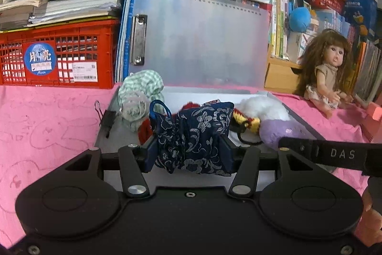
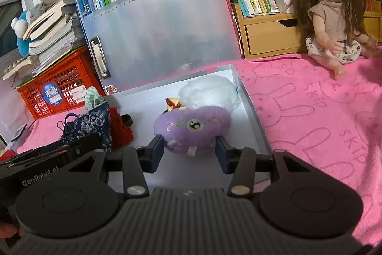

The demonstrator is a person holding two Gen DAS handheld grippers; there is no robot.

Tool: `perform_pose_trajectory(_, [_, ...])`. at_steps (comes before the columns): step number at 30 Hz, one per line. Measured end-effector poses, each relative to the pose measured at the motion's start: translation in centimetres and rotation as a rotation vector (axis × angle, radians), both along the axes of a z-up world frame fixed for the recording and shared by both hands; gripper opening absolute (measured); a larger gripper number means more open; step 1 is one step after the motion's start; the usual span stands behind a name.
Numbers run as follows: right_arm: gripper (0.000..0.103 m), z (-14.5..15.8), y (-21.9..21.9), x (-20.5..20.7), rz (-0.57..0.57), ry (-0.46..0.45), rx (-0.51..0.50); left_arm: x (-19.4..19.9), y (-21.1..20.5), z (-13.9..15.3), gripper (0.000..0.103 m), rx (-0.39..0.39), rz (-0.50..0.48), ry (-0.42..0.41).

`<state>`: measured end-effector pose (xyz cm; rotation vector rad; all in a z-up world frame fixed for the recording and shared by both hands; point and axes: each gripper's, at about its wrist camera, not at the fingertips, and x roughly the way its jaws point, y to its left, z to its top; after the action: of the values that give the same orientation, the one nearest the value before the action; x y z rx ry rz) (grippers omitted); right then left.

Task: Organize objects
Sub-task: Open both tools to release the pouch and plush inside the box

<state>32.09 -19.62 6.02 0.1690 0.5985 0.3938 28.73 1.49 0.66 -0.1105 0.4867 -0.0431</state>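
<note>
A shallow grey box (image 1: 303, 121) (image 2: 250, 106) with a raised translucent lid (image 1: 200, 40) (image 2: 162, 35) lies on the pink cloth. My left gripper (image 1: 188, 149) is shut on a navy floral drawstring pouch (image 1: 195, 135) (image 2: 95, 123) over the box's near left part. My right gripper (image 2: 189, 149) has its jaws around a purple plush toy (image 2: 191, 128) (image 1: 279, 130) in the box; they touch its sides. Behind it lie a white fluffy toy (image 2: 207, 92) (image 1: 260, 106), a red knitted item (image 2: 121, 128) and a green checked cloth bundle (image 1: 140, 92).
A red crate (image 1: 59, 56) (image 2: 59, 85) with stacked books stands at the back left. A long-haired doll (image 1: 327, 71) (image 2: 334, 16) sits on the cloth at the right, by a wooden bookshelf (image 2: 269, 37). A black binder clip (image 1: 107, 116) lies at the box's left edge.
</note>
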Motion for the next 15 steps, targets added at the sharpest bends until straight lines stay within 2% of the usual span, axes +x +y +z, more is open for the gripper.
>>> perform_pose_trajectory(8, [0.055,0.11,0.23,-0.74,0.021,0.006,-0.043,-0.02,0.06,-0.22,0.055,-0.023,0.002,0.062])
perform_pose_trajectory(13, [0.057,0.24,0.18,-1.0,0.028,0.015,-0.05,-0.02,0.26,-0.06,0.067,-0.044,0.002,0.088])
perform_pose_trajectory(15, [0.063,0.36,0.07,-1.12,0.027,0.016,-0.049,-0.16,0.3,0.0,0.074,-0.044,0.006,0.095])
